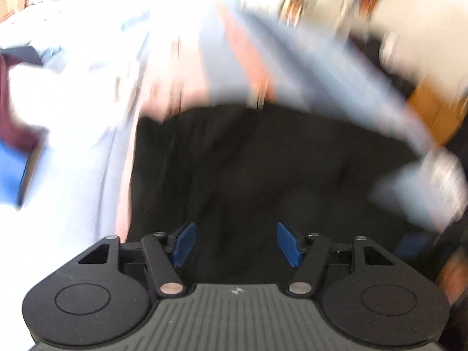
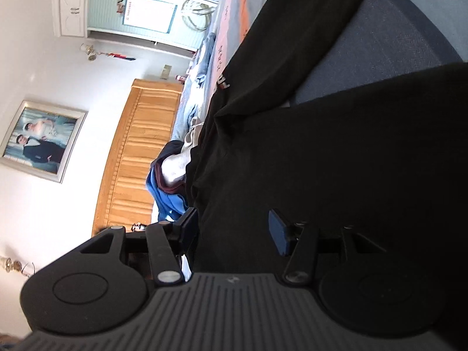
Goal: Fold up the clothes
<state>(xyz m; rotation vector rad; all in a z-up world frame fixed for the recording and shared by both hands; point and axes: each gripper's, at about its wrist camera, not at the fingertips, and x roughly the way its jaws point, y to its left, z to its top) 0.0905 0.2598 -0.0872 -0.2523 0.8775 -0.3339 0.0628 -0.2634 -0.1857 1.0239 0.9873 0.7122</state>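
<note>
A black garment [image 1: 263,161] lies spread on the bed in the blurred left wrist view. My left gripper [image 1: 236,244] hovers over its near part, jaws wide apart, with nothing pinched between the blue pads [image 1: 184,244]. The right wrist view is rolled sideways, and the same black garment [image 2: 321,161] fills its right half, a sleeve running up over the blue sheet [image 2: 395,44]. My right gripper [image 2: 234,231] has its jaws apart. Black fabric shows in the gap, but neither pad visibly presses on it.
A pile of other clothes [image 2: 169,181], blue, maroon and white, lies beside the black garment toward the wooden headboard [image 2: 137,152]. That pile [image 1: 11,146] shows at the far left of the left wrist view. Pale blue and pink bedding [image 1: 228,58] stretches beyond.
</note>
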